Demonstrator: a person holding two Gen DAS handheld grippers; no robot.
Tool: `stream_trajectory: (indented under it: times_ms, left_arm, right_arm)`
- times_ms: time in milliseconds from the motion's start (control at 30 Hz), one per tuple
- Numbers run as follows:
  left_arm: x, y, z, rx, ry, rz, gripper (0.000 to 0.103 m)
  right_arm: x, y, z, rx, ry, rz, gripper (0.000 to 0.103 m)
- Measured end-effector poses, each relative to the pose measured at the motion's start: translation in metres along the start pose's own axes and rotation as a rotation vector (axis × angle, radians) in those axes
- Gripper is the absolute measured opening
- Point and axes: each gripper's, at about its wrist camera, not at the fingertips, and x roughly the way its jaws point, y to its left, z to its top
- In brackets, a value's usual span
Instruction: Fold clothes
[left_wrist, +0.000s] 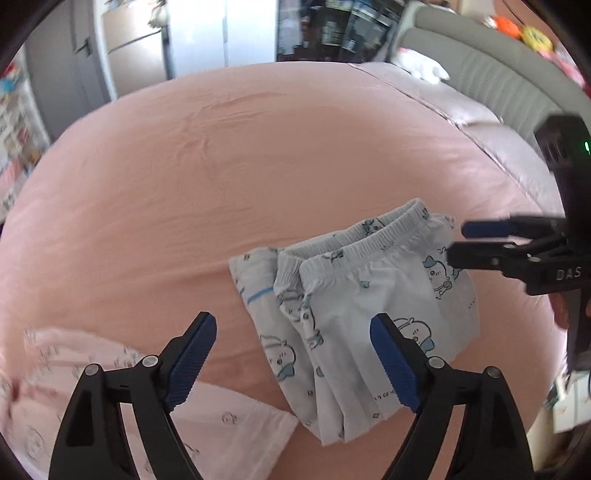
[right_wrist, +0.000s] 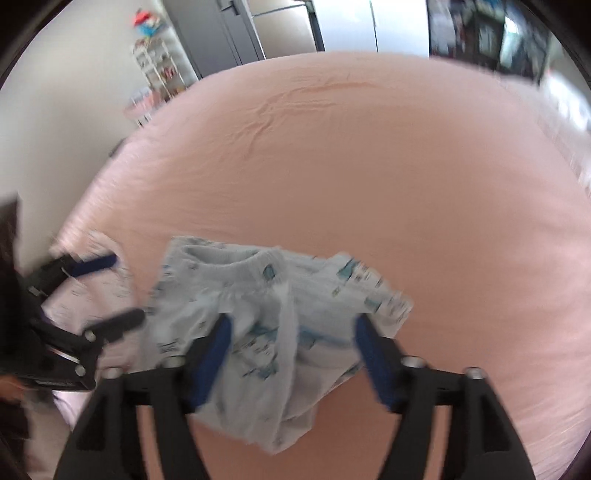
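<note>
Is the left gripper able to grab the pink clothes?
Probably yes. The left gripper is open and holds nothing, and the pink clothes lie uncovered on the bed just beside it, clear of the blue pants.

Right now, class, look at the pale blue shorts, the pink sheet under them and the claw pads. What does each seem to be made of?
Pale blue shorts: thin, soft printed woven or knit cloth, likely cotton; it creases limply, with a ribbed elastic waistband.
Pink sheet: matte, smooth fabric with fine wrinkles.
Pads of the left claw: blue ridged rubber or plastic, on glossy black plastic arms.
</note>
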Motion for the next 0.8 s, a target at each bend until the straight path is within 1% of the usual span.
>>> stream_trajectory:
  times_ms: [67,133,167,233,300,367,500,600,633,667,700,733,800]
  left_arm:
    - [0.0,0.001,-0.006,-0.018,0.009,-0.031,0.086]
    - [0.0,0.0,-0.011,-0.021,0.0,-0.029,0.086]
    - [0.003,-0.008,-0.013,-0.026,0.002,-0.041,0.086]
    - [0.01,-0.006,-0.013,-0.055,0.014,-0.061,0.086]
    - [0.014,-0.005,-0.017,-0.1,0.027,-0.074,0.087]
    - [0.022,-0.001,-0.016,-0.157,0.038,-0.103,0.087]
    - [0.033,0.007,-0.013,-0.283,0.057,-0.218,0.088]
    - [0.045,0.007,-0.013,-0.33,0.082,-0.225,0.09]
    - [0.05,0.007,-0.013,-0.346,0.09,-0.226,0.094]
    - [0.054,0.007,-0.013,-0.361,0.098,-0.227,0.101]
    - [0.058,0.008,-0.013,-0.376,0.106,-0.227,0.103]
    - [0.061,0.009,-0.014,-0.396,0.116,-0.236,0.103]
    - [0.064,0.012,-0.013,-0.436,0.125,-0.247,0.103]
  right_arm:
    - [0.0,-0.011,-0.007,0.063,0.015,0.048,0.076]
    - [0.002,-0.016,-0.015,0.101,0.047,0.055,0.076]
    - [0.003,-0.018,-0.019,0.117,0.062,0.061,0.076]
    - [0.006,-0.019,-0.025,0.146,0.085,0.083,0.076]
    - [0.012,-0.027,-0.032,0.211,0.097,0.124,0.076]
    - [0.017,-0.034,-0.039,0.276,0.109,0.166,0.076]
    - [0.029,-0.048,-0.053,0.405,0.132,0.249,0.076]
    - [0.037,-0.059,-0.064,0.503,0.15,0.312,0.076]
    - [0.04,-0.062,-0.067,0.535,0.156,0.332,0.077]
    - [0.043,-0.066,-0.071,0.567,0.162,0.353,0.081]
    - [0.046,-0.069,-0.075,0.6,0.168,0.374,0.088]
    - [0.048,-0.072,-0.076,0.624,0.168,0.393,0.091]
    - [0.048,-0.074,-0.073,0.629,0.153,0.403,0.093]
